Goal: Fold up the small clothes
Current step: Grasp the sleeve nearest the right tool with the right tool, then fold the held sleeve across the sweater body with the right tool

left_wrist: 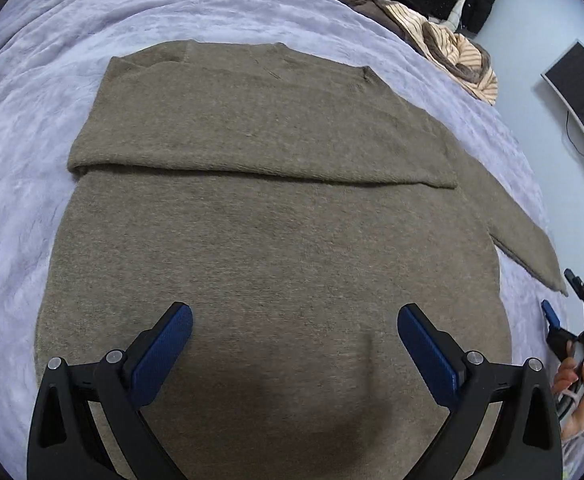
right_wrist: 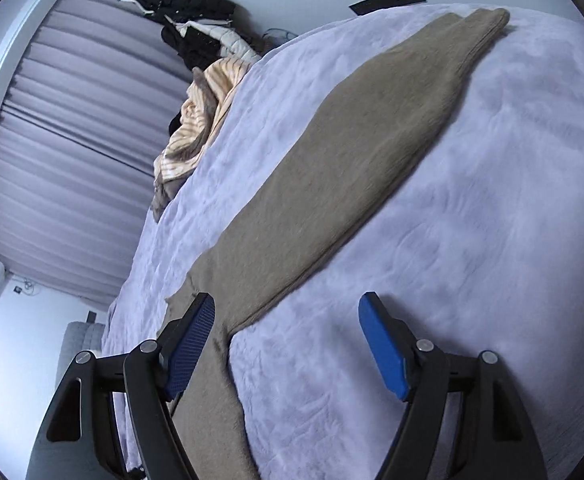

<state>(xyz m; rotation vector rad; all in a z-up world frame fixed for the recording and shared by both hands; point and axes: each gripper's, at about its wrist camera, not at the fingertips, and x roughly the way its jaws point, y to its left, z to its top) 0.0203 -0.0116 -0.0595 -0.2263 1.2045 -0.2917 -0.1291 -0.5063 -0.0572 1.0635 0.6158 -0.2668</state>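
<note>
Left wrist | left claw [left_wrist: 295, 332] released above sweater [left_wrist: 271, 220] | right claw [right_wrist: 287, 334] released | no readable writing

sweater [left_wrist: 275, 240]: taupe-brown, fuzzy knit
state: one sleeve [left_wrist: 251, 140] was folded flat across the chest, its edge running from 9 to 3 o'clock; the other sleeve [left_wrist: 528, 248] was still spread out toward 4 o'clock
pose: it lay flat, neckline toward 12 o'clock, hem toward 6 o'clock
place: it rested on the lavender bed cover [left_wrist: 19, 184]
right wrist view: the spread sleeve [right_wrist: 364, 168] stretched from 7 to 1 o'clock
</note>
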